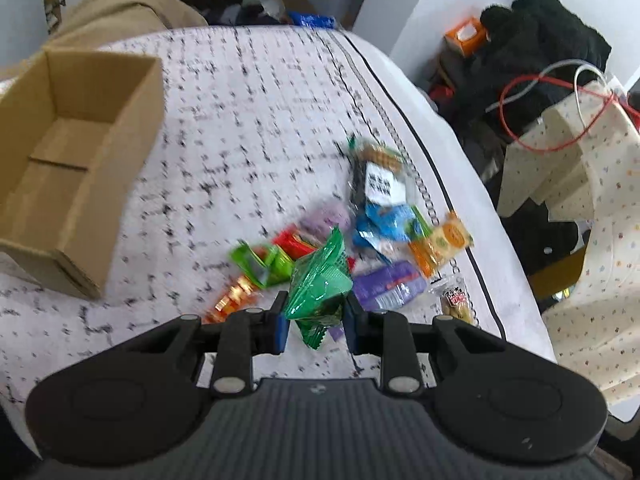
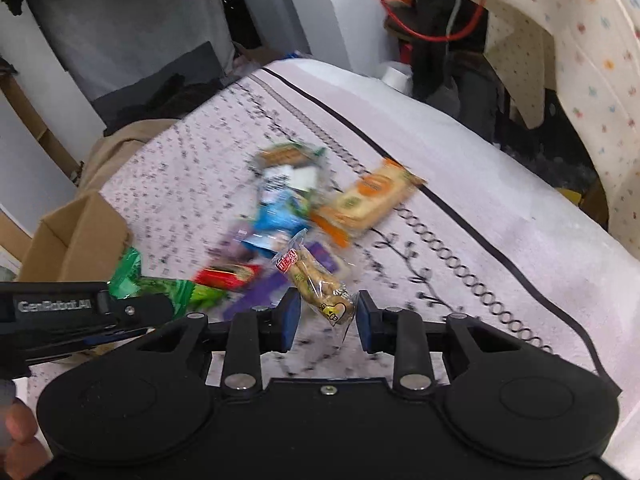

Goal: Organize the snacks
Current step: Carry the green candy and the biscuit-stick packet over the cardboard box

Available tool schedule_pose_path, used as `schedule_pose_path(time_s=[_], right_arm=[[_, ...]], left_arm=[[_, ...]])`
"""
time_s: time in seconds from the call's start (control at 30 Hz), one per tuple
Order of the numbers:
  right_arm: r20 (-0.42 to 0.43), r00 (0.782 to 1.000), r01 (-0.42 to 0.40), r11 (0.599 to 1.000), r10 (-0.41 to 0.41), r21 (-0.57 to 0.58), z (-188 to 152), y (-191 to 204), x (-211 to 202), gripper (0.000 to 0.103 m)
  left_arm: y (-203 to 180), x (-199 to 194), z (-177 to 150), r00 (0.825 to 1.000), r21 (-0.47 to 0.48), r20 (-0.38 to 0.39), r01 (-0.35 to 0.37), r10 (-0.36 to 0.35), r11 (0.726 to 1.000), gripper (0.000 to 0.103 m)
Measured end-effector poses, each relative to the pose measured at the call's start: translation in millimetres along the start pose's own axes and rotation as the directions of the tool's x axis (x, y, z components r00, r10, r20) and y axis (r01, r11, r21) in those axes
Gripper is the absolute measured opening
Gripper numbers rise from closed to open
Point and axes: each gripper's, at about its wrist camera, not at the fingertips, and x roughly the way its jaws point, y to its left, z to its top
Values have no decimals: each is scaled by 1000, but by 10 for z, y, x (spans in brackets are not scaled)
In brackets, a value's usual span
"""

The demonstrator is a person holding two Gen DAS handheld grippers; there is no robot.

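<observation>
In the left wrist view my left gripper [image 1: 316,318] is shut on a green snack packet [image 1: 320,280], held just above the pile. Behind it lie a purple packet [image 1: 388,288], a blue packet [image 1: 384,224], an orange cracker packet [image 1: 440,244] and a clear bag with a white label [image 1: 380,176]. An open cardboard box [image 1: 116,184] stands to the left with nothing visible inside. In the right wrist view my right gripper [image 2: 328,320] is shut on a clear packet of beige snacks [image 2: 316,280]. The left gripper [image 2: 100,308] shows at the left with the green packet [image 2: 132,276].
Everything rests on a white patterned cover [image 1: 260,120] whose edge falls away to the right. Beyond it are black clothing [image 1: 540,40], a red cable [image 1: 560,128] and a dotted cream cloth [image 1: 592,200]. The box [image 2: 76,236] stands left of the pile. A hand [image 2: 20,440] is at the lower left.
</observation>
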Motion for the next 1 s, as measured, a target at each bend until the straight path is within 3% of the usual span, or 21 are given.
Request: schedule_pose_path(time_s=[0.43,0.77,1.0], right_arm=[[67,997,-45,998,48,-46,265,699,-216,30],[83,991,-92,991,100,-92,448,1303,-226,30],[82,986,-135,984,144,-113,506,1755,-120,29]], left_arm=[[388,-408,279,983,-27,160,-91,94,996,27],[812,-670,551,963,-114,250,-77,104,990,27],[1181,-691,712,955,-200,262,-84,136,976,27]])
